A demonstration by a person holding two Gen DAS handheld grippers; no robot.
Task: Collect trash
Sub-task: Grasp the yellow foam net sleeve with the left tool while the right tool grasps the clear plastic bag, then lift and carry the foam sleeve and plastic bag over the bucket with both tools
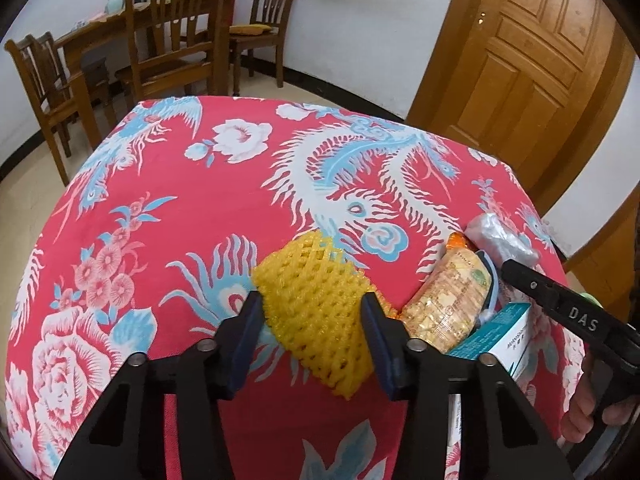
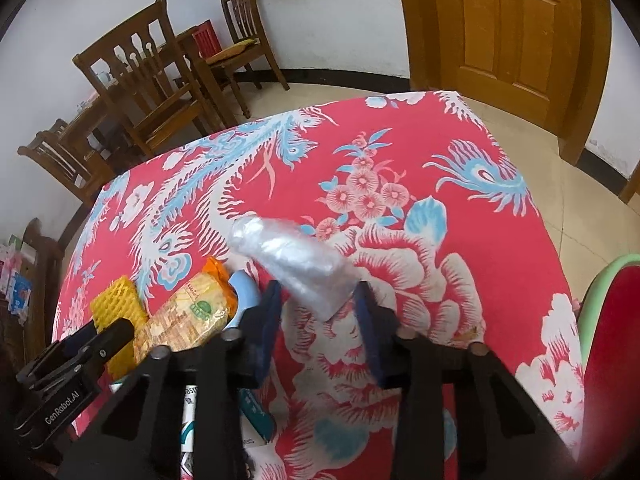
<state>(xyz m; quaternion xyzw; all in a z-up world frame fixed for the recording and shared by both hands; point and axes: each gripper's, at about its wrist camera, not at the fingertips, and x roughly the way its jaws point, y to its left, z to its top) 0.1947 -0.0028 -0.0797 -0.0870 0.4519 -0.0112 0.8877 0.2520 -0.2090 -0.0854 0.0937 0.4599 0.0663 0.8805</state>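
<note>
Gripping a yellow foam net (image 1: 316,312) in the left claw (image 1: 314,320), pads pressing both its sides, low over the red flowered tabletop (image 1: 224,208). Pinching a crumpled clear plastic bag (image 2: 292,260) in the right claw (image 2: 318,320). Lying between the two: a snack packet (image 1: 444,304) and a teal box (image 1: 500,332).

Both tools are matte black plastic with angular, triangular cut-outs in their frames. The left tongs (image 1: 312,312) carry two dark blue flat pads on black arms, each arm pinned with round silver-grey screws. The right tongs (image 2: 318,300) are built alike, with the same blue pads and round pins. White lettering marks the black bodies: "DAS" on the right tool, "GenRobot.AI" on the left
</note>
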